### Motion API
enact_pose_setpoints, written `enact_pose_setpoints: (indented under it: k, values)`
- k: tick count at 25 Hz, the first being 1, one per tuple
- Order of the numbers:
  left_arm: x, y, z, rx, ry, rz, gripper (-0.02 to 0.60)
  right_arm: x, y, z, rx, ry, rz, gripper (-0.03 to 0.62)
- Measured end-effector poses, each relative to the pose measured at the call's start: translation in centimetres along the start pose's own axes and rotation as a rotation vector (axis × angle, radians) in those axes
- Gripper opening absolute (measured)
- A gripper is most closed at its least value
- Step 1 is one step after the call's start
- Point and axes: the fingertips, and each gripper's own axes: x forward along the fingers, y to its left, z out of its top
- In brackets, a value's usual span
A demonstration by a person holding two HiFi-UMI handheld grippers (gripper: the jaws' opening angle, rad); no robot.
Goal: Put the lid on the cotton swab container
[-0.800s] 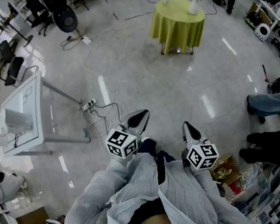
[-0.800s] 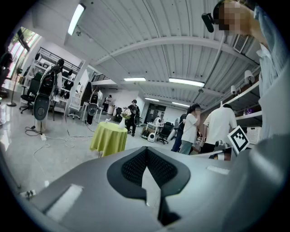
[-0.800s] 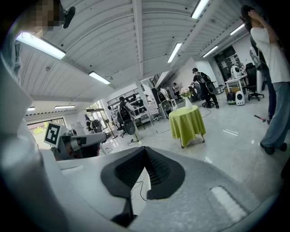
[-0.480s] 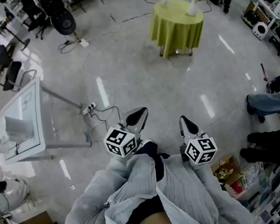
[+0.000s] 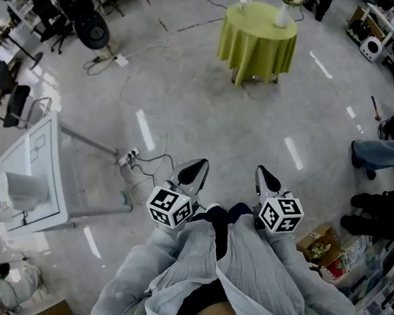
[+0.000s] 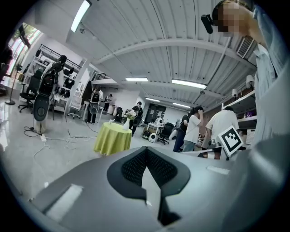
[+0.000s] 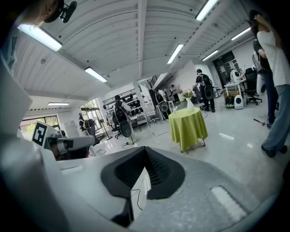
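No cotton swab container or lid can be made out. A round table under a yellow-green cloth (image 5: 259, 35) stands far ahead across the floor, with a white vase of flowers (image 5: 284, 13) and a small white object (image 5: 243, 4) too small to identify. The same table (image 6: 112, 138) shows in the left gripper view, and as the table (image 7: 188, 128) in the right gripper view. My left gripper (image 5: 196, 167) and right gripper (image 5: 263, 176) are held close to my body, pointing forward. Both are shut with nothing between the jaws.
A white stand on metal legs (image 5: 32, 172) is at the left, with cables and a power strip (image 5: 129, 155) on the floor beside it. People's legs (image 5: 384, 154) and a box of items (image 5: 320, 245) are at the right. Office chairs (image 5: 85, 18) stand at the far left.
The head view has shifted, so the green table now sits a little further right and lower. Both grippers stay shut, close to my body.
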Motion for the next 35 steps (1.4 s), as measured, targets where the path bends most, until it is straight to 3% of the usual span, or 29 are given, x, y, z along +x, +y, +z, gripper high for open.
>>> enact_pose_setpoints:
  k: [5, 14, 22, 30, 35]
  values:
    - [-1.4, 2.4, -0.9, -0.007, 0.031, 0.033, 0.014, 1.3, 2.0, -1.7, 0.013, 0.052, 0.019, 0.002]
    - [-1.6, 6.3, -0.9, -0.051, 0.005, 0.111, 0.014, 4.0, 1.2, -0.8, -0.052, 0.091, 0.031, 0.002]
    - [3.2, 8.9, 0.6, -0.031, 0.030, 0.122, 0.014, 9.1, -1.4, 1.7, -0.012, 0.103, 0.061, 0.002]
    - [9.0, 11.7, 3.2, 0.005, 0.062, 0.105, 0.014, 13.7, -4.1, 5.4, -0.059, 0.126, 0.088, 0.002]
    - [12.8, 13.8, 4.8, -0.007, 0.037, 0.122, 0.014, 16.7, -6.6, 7.8, -0.083, 0.119, 0.087, 0.002]
